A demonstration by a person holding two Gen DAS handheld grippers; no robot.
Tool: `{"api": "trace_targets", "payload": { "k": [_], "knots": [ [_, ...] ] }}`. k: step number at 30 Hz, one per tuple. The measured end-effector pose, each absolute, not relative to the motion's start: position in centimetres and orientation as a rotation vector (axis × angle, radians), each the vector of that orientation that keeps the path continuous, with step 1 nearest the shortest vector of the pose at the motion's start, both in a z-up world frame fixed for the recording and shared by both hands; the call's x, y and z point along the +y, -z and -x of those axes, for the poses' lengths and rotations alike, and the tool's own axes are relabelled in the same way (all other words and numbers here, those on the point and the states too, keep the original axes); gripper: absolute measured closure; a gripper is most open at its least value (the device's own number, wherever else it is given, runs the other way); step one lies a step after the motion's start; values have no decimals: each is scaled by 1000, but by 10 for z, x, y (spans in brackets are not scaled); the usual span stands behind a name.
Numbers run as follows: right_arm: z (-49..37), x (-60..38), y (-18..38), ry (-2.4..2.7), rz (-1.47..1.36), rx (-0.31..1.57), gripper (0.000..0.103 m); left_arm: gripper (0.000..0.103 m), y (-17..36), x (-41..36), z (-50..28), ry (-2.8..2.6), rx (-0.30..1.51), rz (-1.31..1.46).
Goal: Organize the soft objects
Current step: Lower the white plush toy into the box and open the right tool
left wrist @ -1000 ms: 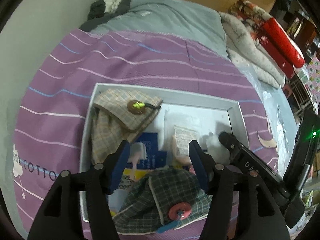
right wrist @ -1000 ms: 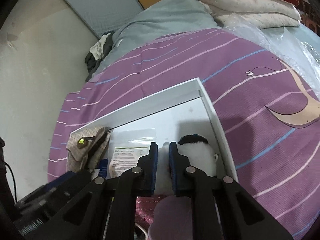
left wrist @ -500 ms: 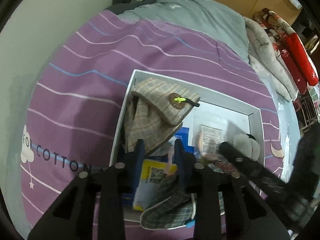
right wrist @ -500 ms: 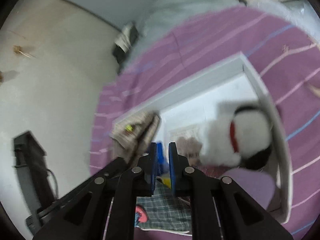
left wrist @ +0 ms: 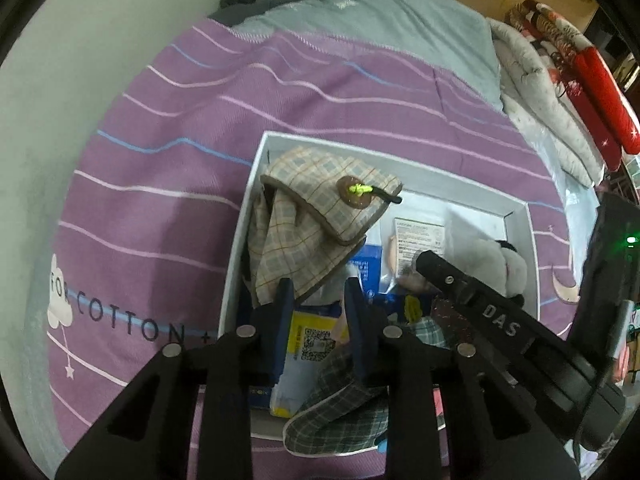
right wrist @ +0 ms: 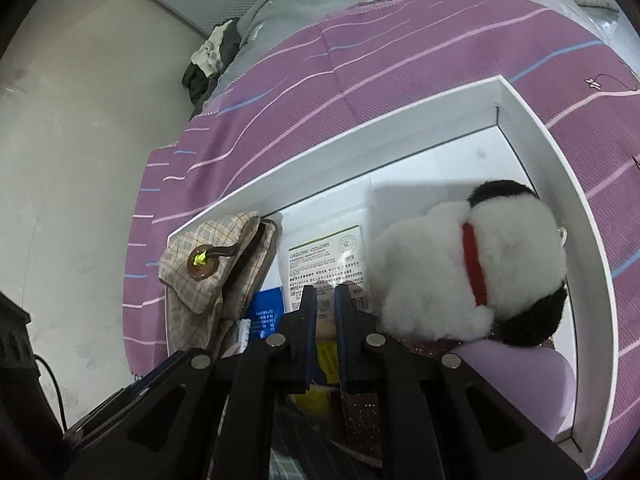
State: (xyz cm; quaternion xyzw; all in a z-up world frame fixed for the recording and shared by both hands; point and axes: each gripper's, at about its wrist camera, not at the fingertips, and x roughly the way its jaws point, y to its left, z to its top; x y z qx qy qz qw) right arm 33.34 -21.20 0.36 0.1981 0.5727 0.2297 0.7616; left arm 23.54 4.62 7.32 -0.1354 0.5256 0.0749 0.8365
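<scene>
In the white box (left wrist: 244,232), a yellow-and-blue packet (left wrist: 308,340) sits pinched between the left gripper (left wrist: 320,300) pads. The right gripper (right wrist: 325,300), jaws closed and empty, points steeply down just left of the plush panda (right wrist: 480,272).

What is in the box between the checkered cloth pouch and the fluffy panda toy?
Between the checkered pouch and the panda toy, the right wrist view shows a clear printed packet lying flat in the white box, with a blue packet beside the pouch.

In the white box (left wrist: 520,216) you have a beige plaid pouch (left wrist: 316,216) at its left end, a black-and-white plush (right wrist: 472,268) at its right, a green plaid pouch (left wrist: 340,412) nearest you.
</scene>
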Motion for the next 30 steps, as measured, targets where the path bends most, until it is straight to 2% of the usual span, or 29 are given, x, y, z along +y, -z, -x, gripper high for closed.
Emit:
{"api": "trace_targets", "payload": {
  "k": [4, 5, 7, 13, 25, 30],
  "knots": [
    [-336, -211, -3, -510, -456, 1233, 97, 74, -82, 50, -232, -136, 1063, 319],
    [-338, -212, -2, -516, -467, 1226, 97, 71, -82, 51, -232, -134, 1059, 325],
    [-338, -215, -2, -528, -484, 1215, 97, 57, -82, 52, -233, -130, 1061, 328],
    [-332, -230, -11, -541, -517, 1202, 97, 52, -85, 54, -233, -120, 1037, 338],
    [-307, -247, -21, -492, -382, 1264, 95, 51, -88, 60, -229, -139, 1003, 336],
    [-305, -260, -35, -468, -388, 1194, 95, 41, -103, 46, -224, -112, 905, 232]
  ]
}}
